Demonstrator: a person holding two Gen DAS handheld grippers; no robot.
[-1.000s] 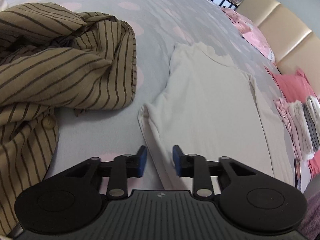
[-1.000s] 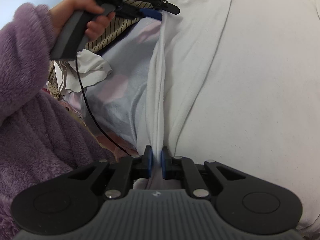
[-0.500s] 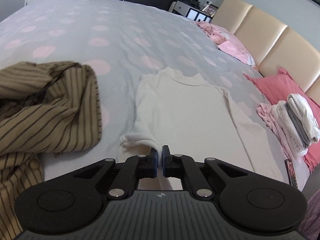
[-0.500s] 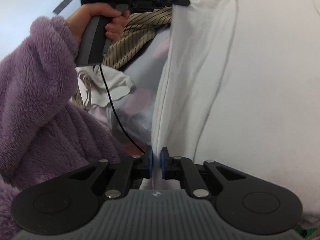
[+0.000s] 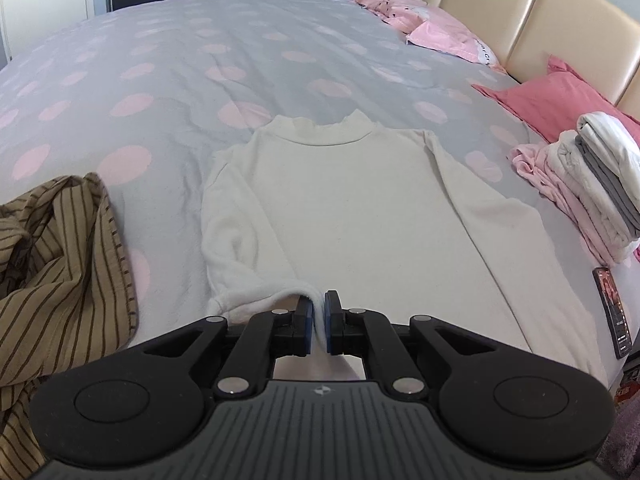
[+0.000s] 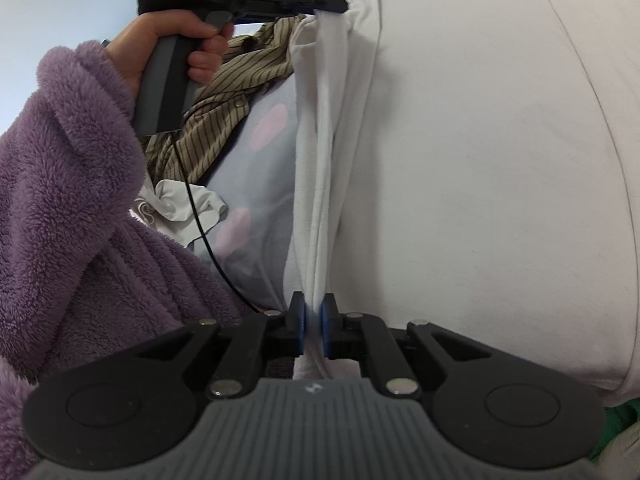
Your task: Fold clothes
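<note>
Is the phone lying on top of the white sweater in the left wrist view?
No, the phone lies on the bedspread beside the white sweater, below the stack of folded clothes.

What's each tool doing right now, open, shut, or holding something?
Left tool: shut on the white sweater, pinching its folded left edge.
Right tool: shut on the same sweater's edge, nearer the hem.

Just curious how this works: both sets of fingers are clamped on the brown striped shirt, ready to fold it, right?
Not quite. Both sets of fingers are clamped on the white top, not the striped shirt, which lies untouched beside it. The left wrist view shows this; the right wrist view shows the white fabric pinched too.
</note>
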